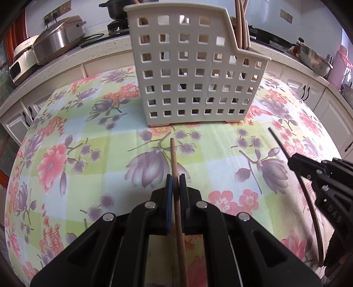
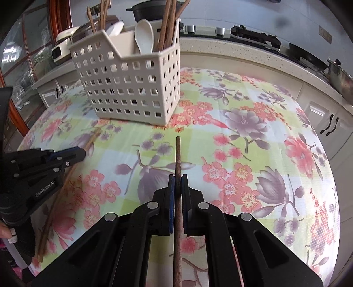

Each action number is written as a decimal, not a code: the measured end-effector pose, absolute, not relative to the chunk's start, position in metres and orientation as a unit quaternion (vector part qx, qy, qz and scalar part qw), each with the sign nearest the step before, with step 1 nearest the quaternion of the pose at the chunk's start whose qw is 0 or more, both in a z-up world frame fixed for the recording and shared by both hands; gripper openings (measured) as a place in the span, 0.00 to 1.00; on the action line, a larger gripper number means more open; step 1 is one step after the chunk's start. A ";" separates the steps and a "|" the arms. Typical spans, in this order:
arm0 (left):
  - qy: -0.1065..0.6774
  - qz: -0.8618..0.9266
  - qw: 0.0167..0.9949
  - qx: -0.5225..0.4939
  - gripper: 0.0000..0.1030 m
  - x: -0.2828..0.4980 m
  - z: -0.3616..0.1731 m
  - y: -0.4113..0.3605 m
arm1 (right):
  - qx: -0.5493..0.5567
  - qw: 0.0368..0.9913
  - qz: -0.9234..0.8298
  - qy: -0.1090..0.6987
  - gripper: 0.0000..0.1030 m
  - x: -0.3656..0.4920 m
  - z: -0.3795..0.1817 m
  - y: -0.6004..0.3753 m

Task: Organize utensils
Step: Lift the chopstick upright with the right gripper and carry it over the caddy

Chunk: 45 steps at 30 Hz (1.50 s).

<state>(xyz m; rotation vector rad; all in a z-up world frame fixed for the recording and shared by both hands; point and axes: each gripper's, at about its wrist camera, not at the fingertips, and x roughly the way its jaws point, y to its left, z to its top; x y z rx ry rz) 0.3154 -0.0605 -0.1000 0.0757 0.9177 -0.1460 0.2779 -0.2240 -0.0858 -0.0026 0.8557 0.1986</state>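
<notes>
The left gripper is clamped on a light chopstick, which runs between its pads and juts forward over the tablecloth, its tip short of the basket. The right gripper is likewise clamped on a dark chopstick pointing ahead, its tip well short of the basket's near corner. The basket stands upright ahead of both, holding white spoons in one compartment and brown chopsticks in another. Nothing lies between either tip and the basket. Behind the table runs a counter with a cooker, pot and steel bowl.
</notes>
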 end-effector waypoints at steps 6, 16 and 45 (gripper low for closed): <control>0.416 -0.067 0.906 0.026 0.06 0.301 -0.081 -0.052 | 0.015 0.923 0.106 0.371 0.06 0.264 -0.057 -0.223; 0.346 -0.071 0.935 0.004 0.06 0.258 -0.026 -0.033 | 0.031 0.946 0.126 0.298 0.06 0.226 -0.004 -0.217; 0.179 -0.059 0.982 0.013 0.06 0.150 0.040 -0.020 | 0.047 0.969 0.127 0.207 0.06 0.140 0.034 -0.221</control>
